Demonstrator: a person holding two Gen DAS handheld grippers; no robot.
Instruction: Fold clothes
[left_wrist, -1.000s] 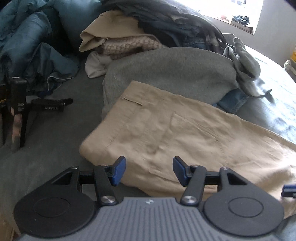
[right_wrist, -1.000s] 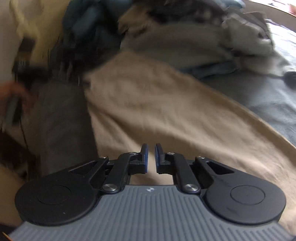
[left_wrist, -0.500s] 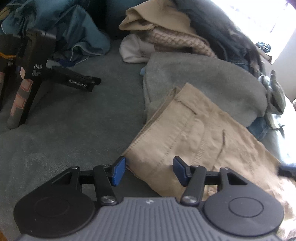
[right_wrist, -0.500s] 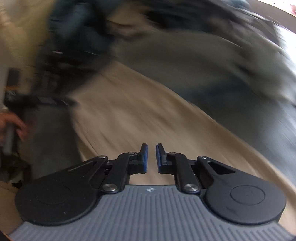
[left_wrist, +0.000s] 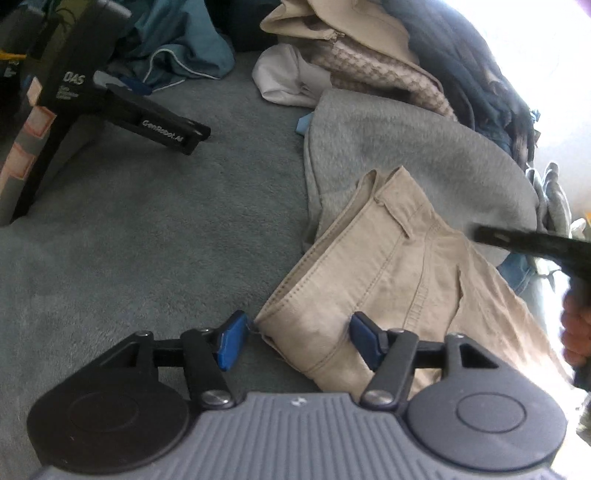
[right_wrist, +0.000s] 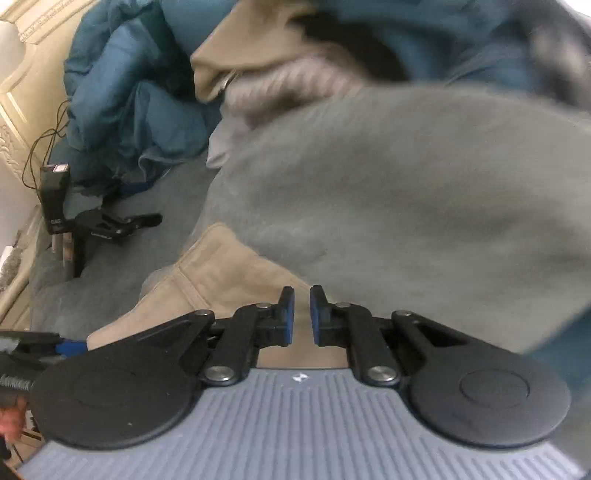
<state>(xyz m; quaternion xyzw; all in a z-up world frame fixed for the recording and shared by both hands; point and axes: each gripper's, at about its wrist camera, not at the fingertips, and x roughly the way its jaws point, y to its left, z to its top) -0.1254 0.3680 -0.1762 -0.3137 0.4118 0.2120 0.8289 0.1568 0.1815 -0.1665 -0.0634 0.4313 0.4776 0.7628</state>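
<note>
The tan trousers (left_wrist: 399, 280) lie lower right on the bed (left_wrist: 129, 229), waistband corner between the left tool's (left_wrist: 295, 341) opening jaws, unpinched, while the right tool (right_wrist: 300, 314), nearly shut and empty, hovers above; next, probably, clamping that corner to fold.

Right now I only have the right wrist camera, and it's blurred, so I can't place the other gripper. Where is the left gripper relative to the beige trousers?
Observer: The left gripper is at the waistband corner of the trousers. Its jaws are opening, and the corner lies between them, unclamped.
Operator: Which way does the waistband run from there?
Observer: It runs away from the gripper, up onto the grey sweater.
Operator: Is any other garment beside the trousers?
Observer: Blue jeans peek out from under the grey sweater, next to the trousers.
</note>
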